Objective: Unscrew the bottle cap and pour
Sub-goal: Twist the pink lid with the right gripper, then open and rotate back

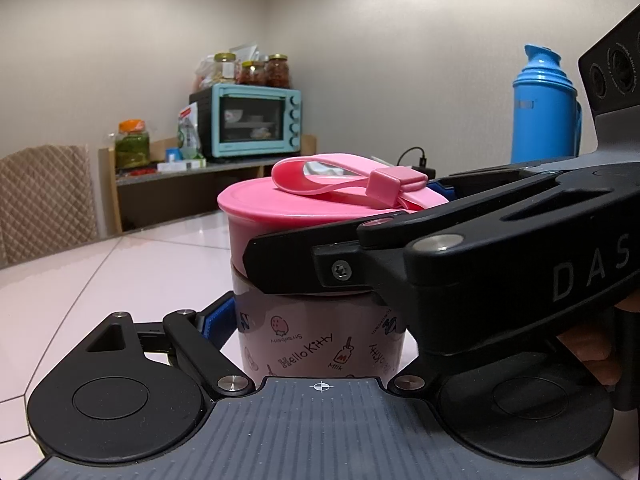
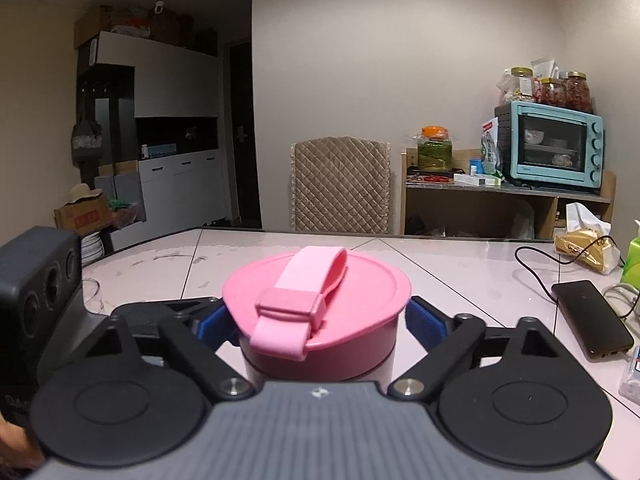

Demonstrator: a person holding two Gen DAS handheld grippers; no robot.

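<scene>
A pink Hello Kitty bottle (image 1: pixel 316 344) stands upright on the white table. Its pink cap (image 1: pixel 280 208) with a loop strap sits on top. My left gripper (image 1: pixel 316 320) is shut on the bottle's body, with a blue pad against its left side; the right-hand pad is hidden. My right gripper (image 2: pixel 320 324) is shut on the pink cap (image 2: pixel 320 300), its blue pads (image 2: pixel 424 324) pressed on both sides. In the left wrist view the right gripper's black arm (image 1: pixel 440 248) crosses in front of the cap.
A blue thermos (image 1: pixel 544 108) stands behind on the right. On the table lie a black phone (image 2: pixel 592 316) with a cable, a tissue pack (image 2: pixel 588 244) and a green bottle (image 2: pixel 632 264). A chair (image 2: pixel 340 184) and a shelf with a teal oven (image 2: pixel 552 144) stand beyond the table.
</scene>
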